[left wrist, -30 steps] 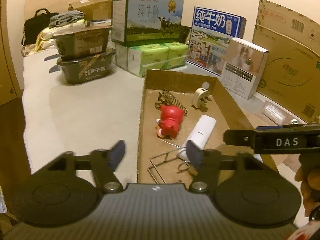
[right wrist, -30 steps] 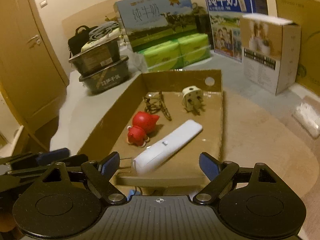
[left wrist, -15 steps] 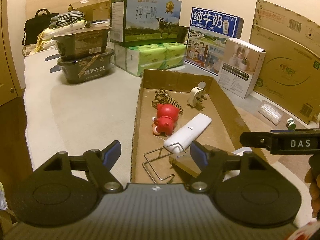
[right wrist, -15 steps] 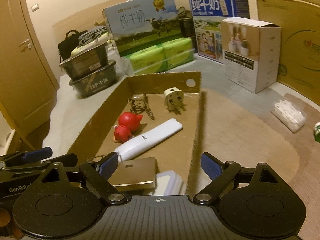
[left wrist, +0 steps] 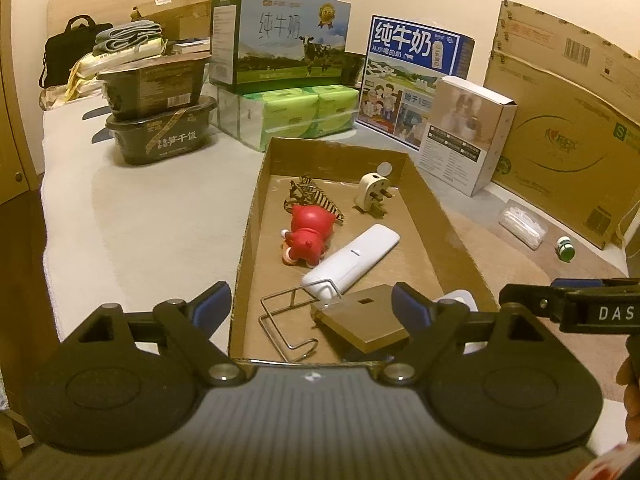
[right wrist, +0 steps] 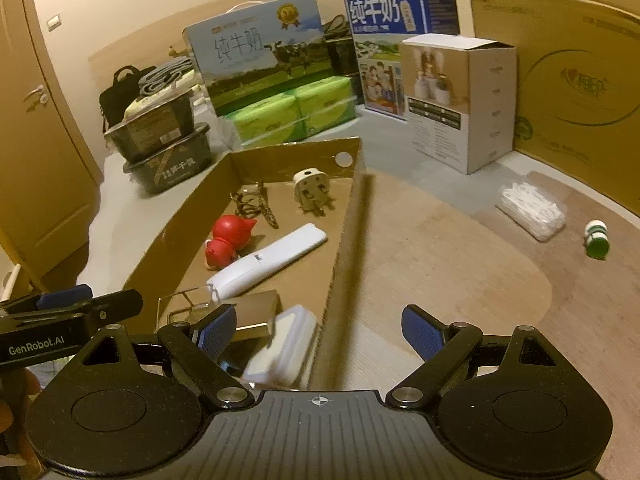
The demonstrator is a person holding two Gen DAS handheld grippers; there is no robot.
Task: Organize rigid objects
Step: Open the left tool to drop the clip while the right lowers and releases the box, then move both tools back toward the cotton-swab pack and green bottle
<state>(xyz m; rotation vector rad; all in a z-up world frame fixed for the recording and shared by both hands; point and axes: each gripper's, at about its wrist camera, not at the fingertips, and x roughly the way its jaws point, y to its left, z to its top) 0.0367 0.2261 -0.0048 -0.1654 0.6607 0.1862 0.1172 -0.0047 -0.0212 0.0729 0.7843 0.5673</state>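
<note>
The left gripper (left wrist: 308, 306) partly hides the tray (left wrist: 452, 248); its empty jaws are opening, wider than before. The right gripper (right wrist: 316, 326), spread and empty, has shifted right.

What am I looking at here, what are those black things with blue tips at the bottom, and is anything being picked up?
No robot here: a person holds two hand-held grippers, each with a fisheye camera looking along its fingers. One picture comes from the left gripper, the other from the right gripper. The blue tips are the jaws. The left jaws are opening, the right ones stand open, and neither holds anything. In front lies a shallow cardboard tray holding a red toy figure, a white remote, a white plug, a wire stand and a flat tan box. Outside the tray lie a clear packet and a small green bottle.
</note>
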